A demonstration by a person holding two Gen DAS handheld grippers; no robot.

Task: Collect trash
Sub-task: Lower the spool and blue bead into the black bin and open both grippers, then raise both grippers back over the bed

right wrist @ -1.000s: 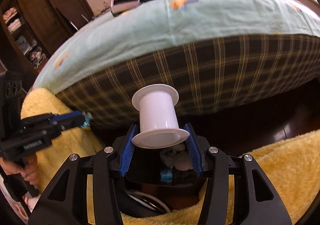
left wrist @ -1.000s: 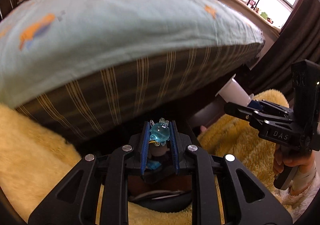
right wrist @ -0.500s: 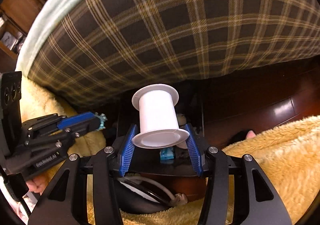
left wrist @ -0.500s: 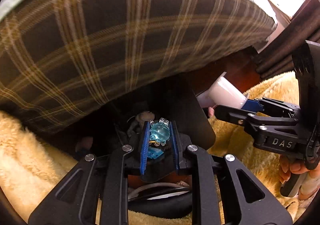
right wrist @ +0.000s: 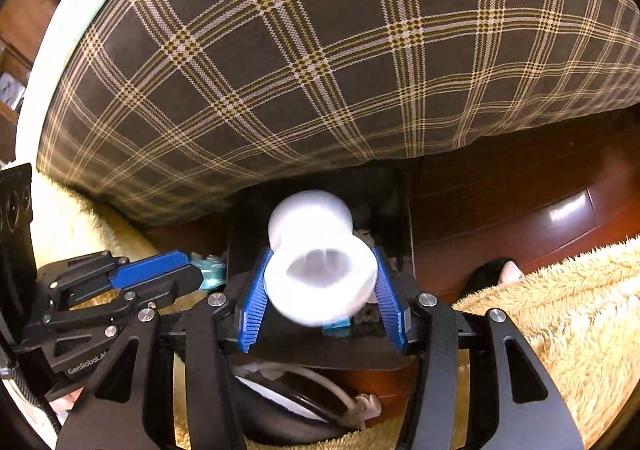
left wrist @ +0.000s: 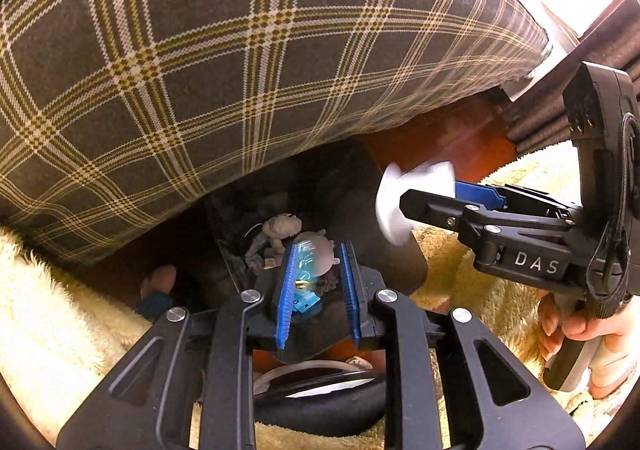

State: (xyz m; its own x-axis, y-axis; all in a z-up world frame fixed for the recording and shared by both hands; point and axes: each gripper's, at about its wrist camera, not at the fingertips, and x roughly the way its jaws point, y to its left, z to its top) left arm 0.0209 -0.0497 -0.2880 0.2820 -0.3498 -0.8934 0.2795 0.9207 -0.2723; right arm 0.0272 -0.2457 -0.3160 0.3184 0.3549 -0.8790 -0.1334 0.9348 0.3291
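Observation:
My left gripper [left wrist: 317, 250] hangs over a black bin [left wrist: 394, 250] at the foot of the bed. Its jaws are opening, and a small clear blue toy [left wrist: 310, 256], blurred, sits loose between the blue pads [left wrist: 285, 290]. My right gripper [right wrist: 320, 252] is over the same bin [right wrist: 402, 210], jaws opening too. A white plastic spool [right wrist: 316, 282] lies tilted and blurred between its pads, slipping free. Each gripper shows in the other's view: the right [left wrist: 424, 190] with the spool [left wrist: 394, 206], the left [right wrist: 196, 270] with the toy [right wrist: 210, 268]. Grey dust clumps [left wrist: 280, 228] lie in the bin.
The bed's brown plaid side [left wrist: 240, 70] overhangs the bin closely. A fluffy yellow rug [left wrist: 60, 310] lies on both sides on a dark wooden floor [right wrist: 520, 210]. A round black-and-white object [left wrist: 320, 390] lies just below the grippers. A person's hand [left wrist: 580, 326] holds the right gripper's handle.
Both grippers sank from bed height to just over the bin. Both pairs of jaws have widened; the toy and the spool, held firmly before, now look blurred and loose, the spool tipped.

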